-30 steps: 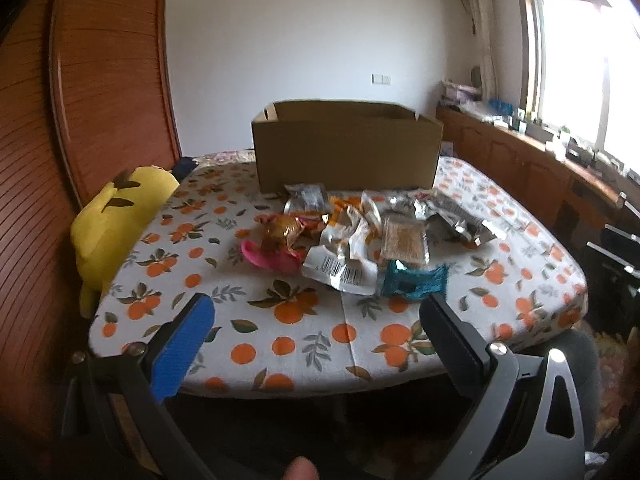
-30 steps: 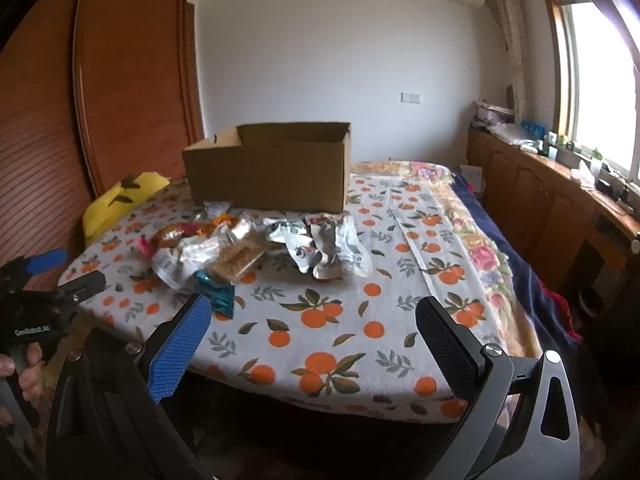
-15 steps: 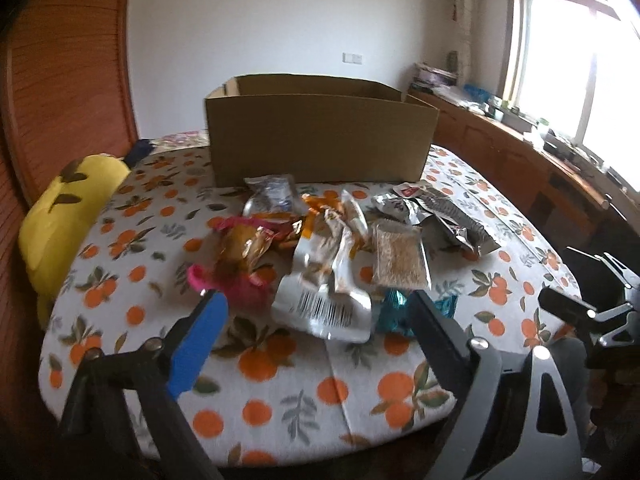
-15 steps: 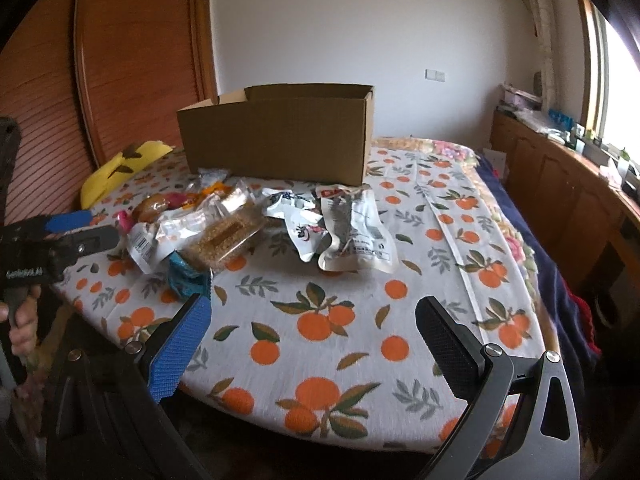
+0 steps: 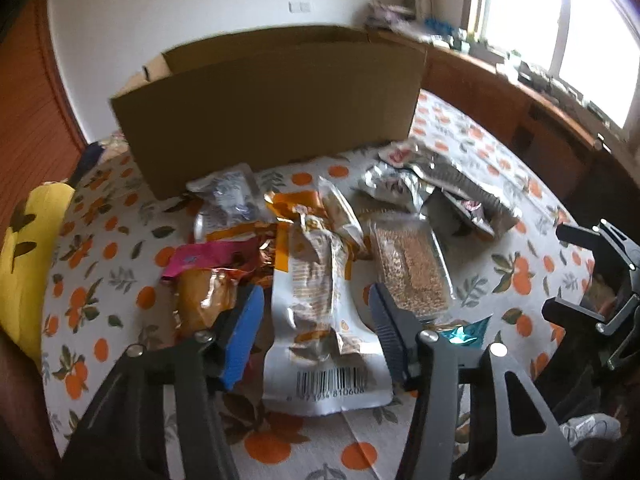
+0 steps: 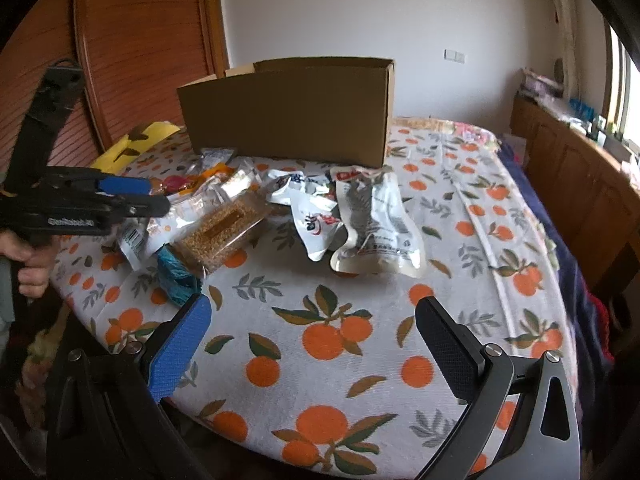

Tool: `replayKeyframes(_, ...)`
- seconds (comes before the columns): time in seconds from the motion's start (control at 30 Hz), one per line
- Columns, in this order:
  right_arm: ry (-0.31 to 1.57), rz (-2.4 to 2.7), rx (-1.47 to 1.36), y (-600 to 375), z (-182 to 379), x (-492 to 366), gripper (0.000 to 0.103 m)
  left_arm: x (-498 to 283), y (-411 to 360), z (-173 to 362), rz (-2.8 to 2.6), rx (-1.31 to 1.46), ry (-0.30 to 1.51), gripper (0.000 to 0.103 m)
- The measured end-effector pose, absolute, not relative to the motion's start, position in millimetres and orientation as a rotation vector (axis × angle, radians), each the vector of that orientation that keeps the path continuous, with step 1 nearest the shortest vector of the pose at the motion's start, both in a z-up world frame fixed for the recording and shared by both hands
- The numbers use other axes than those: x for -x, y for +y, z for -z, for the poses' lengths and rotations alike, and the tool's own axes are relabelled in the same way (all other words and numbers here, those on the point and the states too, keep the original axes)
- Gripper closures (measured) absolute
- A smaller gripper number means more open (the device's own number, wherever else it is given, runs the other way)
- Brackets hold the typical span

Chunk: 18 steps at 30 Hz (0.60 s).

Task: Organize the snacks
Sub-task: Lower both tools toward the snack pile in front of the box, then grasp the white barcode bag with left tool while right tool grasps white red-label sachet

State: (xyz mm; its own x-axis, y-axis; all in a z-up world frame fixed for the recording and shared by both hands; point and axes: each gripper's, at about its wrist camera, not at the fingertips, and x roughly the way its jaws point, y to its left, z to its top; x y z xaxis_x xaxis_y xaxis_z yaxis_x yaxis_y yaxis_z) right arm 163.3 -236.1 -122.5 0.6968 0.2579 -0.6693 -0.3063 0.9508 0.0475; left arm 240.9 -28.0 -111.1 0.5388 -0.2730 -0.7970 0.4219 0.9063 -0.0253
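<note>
A heap of snack packets lies on the orange-print tablecloth (image 6: 344, 332) in front of an open cardboard box (image 5: 272, 104), which also shows in the right wrist view (image 6: 292, 108). My left gripper (image 5: 316, 320) is open, its fingers either side of a white barcoded biscuit packet (image 5: 320, 320). A clear sesame bar packet (image 5: 412, 268) lies just right of it, a golden packet (image 5: 204, 300) left, a pink one (image 5: 208, 260) behind. My right gripper (image 6: 312, 340) is open and empty above bare cloth. Silver-white pouches (image 6: 372, 220) lie ahead of it.
A yellow plush toy (image 5: 24, 264) lies at the table's left edge. A teal wrapper (image 6: 176, 276) sits near the front edge by the sesame bar (image 6: 224, 232). A wooden cabinet (image 6: 580, 168) runs along the right wall under the window. The left gripper (image 6: 136, 196) shows in the right wrist view.
My left gripper has moved forward and down over the heap and now straddles the white biscuit packet, its fingers closer together. My right gripper has come nearer the table.
</note>
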Motion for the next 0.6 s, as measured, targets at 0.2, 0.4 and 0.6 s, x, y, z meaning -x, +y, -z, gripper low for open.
replayKeyframes(0.2,0.739,-0.328,0.088,-230.5,125.1,-173.6,0.0,-258.5,-30.5,124.9,0.427,-0.186,0.986,0.049)
replayKeyframes(0.4,0.727,-0.339,0.077,-234.1,114.9,-199.7,0.001,-262.2,-31.1,137.6,0.44,-0.186,1.011,0.058)
replayKeyframes(0.6,0.765,-0.355,0.073,-242.2,105.4,-240.9,0.002,-255.2,-20.0,132.1,0.461,-0.13,0.973,0.071)
